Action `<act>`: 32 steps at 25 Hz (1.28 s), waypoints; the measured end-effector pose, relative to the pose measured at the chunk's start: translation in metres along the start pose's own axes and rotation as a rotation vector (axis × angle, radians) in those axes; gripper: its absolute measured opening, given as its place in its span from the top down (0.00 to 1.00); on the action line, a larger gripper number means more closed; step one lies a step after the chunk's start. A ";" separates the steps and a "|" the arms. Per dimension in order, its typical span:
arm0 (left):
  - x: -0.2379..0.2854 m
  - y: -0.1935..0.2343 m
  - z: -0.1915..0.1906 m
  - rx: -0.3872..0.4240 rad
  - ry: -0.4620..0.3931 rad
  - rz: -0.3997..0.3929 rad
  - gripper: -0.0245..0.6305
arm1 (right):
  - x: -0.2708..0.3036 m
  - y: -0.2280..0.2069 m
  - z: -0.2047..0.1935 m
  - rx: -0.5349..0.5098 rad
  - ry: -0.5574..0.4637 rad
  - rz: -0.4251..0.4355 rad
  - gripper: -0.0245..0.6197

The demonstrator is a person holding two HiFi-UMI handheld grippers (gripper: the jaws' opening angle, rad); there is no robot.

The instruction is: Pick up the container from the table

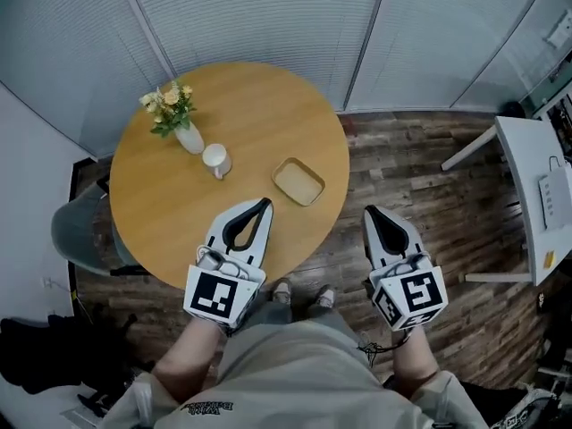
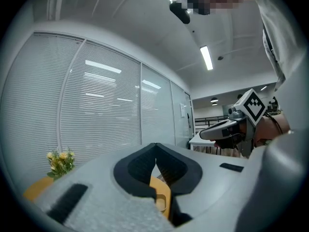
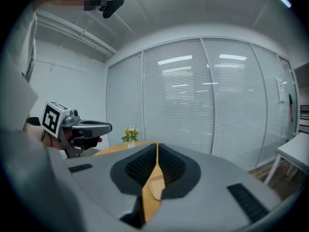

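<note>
A shallow tan rectangular container [image 1: 298, 181] lies empty on the round wooden table [image 1: 179, 195], near its right edge. My left gripper [image 1: 265, 204] hovers over the table's near edge, just short and left of the container, jaws shut on nothing. Out over the floor, right of the table, my right gripper [image 1: 370, 211] is also shut and empty. In the left gripper view a sliver of the container [image 2: 161, 202] shows below the closed jaws of the left gripper [image 2: 155, 149]. The right gripper view shows the container [image 3: 156, 187] likewise under the right gripper [image 3: 157, 146].
A white vase of yellow flowers [image 1: 175, 114] and a white cup [image 1: 215, 159] stand on the table's left part. A grey chair [image 1: 80, 231] sits at the left, a white desk [image 1: 536, 186] at the right. Blinds cover the glass walls behind.
</note>
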State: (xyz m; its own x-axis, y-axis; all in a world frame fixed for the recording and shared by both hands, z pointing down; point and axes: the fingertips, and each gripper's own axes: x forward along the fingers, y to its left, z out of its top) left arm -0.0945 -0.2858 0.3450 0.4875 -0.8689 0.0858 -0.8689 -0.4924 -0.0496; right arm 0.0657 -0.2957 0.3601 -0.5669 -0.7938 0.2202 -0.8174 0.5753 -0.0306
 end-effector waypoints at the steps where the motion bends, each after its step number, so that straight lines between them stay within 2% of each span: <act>1: 0.002 0.000 -0.001 0.002 0.005 0.003 0.93 | 0.002 -0.003 0.000 0.003 -0.002 0.001 0.91; 10: 0.027 0.015 -0.009 0.010 0.032 0.026 0.93 | 0.035 -0.023 0.000 -0.002 -0.002 0.017 0.91; 14: 0.041 0.025 -0.017 0.033 0.041 0.028 0.93 | 0.060 -0.028 -0.007 -0.016 0.033 0.055 0.91; 18: 0.055 0.030 -0.024 0.041 0.057 0.020 0.93 | 0.085 -0.040 -0.017 -0.028 0.064 0.055 0.91; 20: 0.062 0.033 -0.030 0.057 0.060 0.013 0.93 | 0.100 -0.046 -0.027 -0.028 0.089 0.058 0.90; 26: 0.082 0.041 -0.055 0.028 0.086 0.000 0.93 | 0.145 -0.060 -0.066 0.001 0.176 0.079 0.84; 32: 0.102 0.056 -0.087 -0.022 0.125 0.029 0.93 | 0.182 -0.063 -0.113 0.009 0.276 0.109 0.84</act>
State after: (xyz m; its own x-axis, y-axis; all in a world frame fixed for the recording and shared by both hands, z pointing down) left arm -0.1004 -0.3976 0.4378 0.4488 -0.8691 0.2080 -0.8849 -0.4646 -0.0320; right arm 0.0254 -0.4545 0.5123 -0.6035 -0.6428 0.4718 -0.7544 0.6518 -0.0769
